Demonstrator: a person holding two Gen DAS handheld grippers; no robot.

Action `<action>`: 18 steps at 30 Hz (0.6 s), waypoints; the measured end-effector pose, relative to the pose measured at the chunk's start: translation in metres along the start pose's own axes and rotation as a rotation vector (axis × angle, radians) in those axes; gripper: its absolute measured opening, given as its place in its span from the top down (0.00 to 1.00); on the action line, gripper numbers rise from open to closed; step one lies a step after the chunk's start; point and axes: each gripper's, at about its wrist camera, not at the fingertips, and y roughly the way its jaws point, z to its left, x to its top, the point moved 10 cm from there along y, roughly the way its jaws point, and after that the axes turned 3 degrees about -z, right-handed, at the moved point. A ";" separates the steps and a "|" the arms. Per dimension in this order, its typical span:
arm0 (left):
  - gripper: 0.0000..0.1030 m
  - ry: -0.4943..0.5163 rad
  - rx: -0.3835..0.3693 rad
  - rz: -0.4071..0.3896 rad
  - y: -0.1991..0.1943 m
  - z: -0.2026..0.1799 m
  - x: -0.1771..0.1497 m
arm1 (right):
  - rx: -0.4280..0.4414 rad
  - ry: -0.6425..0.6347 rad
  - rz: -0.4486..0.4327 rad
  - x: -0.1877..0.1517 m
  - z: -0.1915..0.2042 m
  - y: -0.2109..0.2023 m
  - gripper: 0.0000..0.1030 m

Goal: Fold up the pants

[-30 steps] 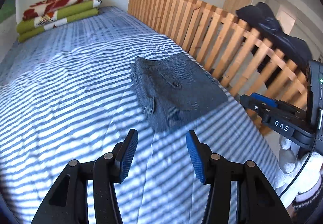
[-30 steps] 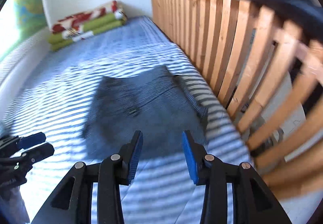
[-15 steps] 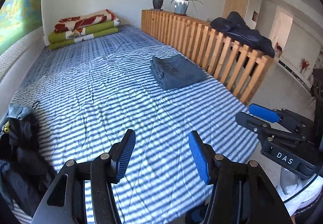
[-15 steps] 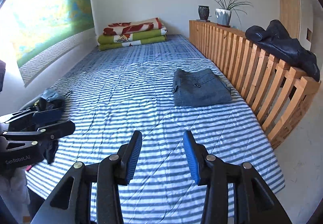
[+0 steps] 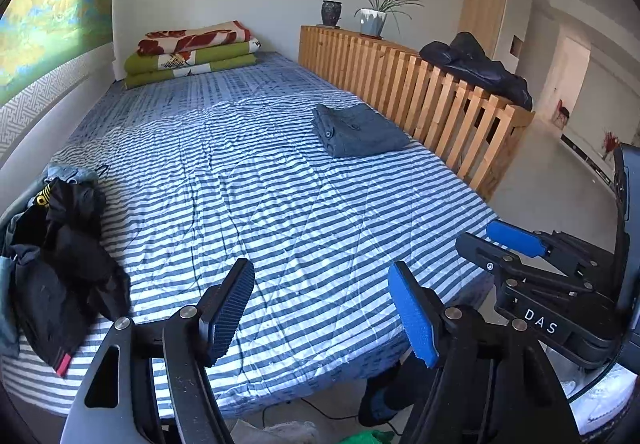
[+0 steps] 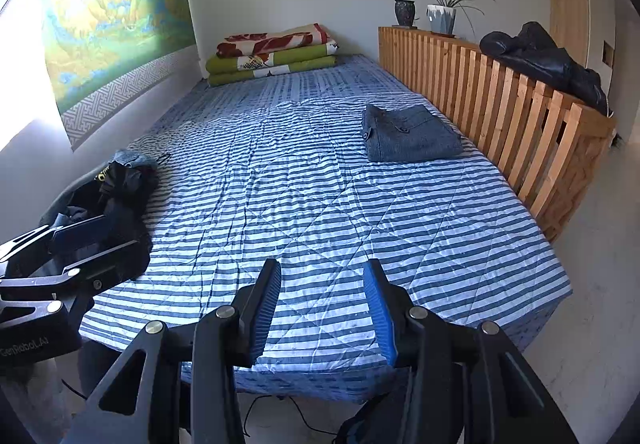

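A wide bed covered in a blue-and-white striped quilt (image 5: 280, 204) carries the grey-blue pants (image 5: 357, 129), folded into a neat rectangular stack with buttons showing, near the slatted wooden railing (image 5: 440, 96). The right gripper (image 6: 322, 306), lettered "DAS", and the left gripper (image 5: 322, 314), lettered "GenRobot.AI", hang empty, fingers spread apart.

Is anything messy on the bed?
Yes. A crumpled heap of dark clothes sits bunched at the bed's left edge, partly hanging off. The grey pants lie neatly folded by the wooden railing, so only the heap looks untidy.
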 end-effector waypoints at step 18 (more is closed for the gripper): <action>0.23 -0.016 0.006 0.028 0.022 0.005 0.005 | -0.016 -0.015 -0.002 0.006 0.002 0.011 0.62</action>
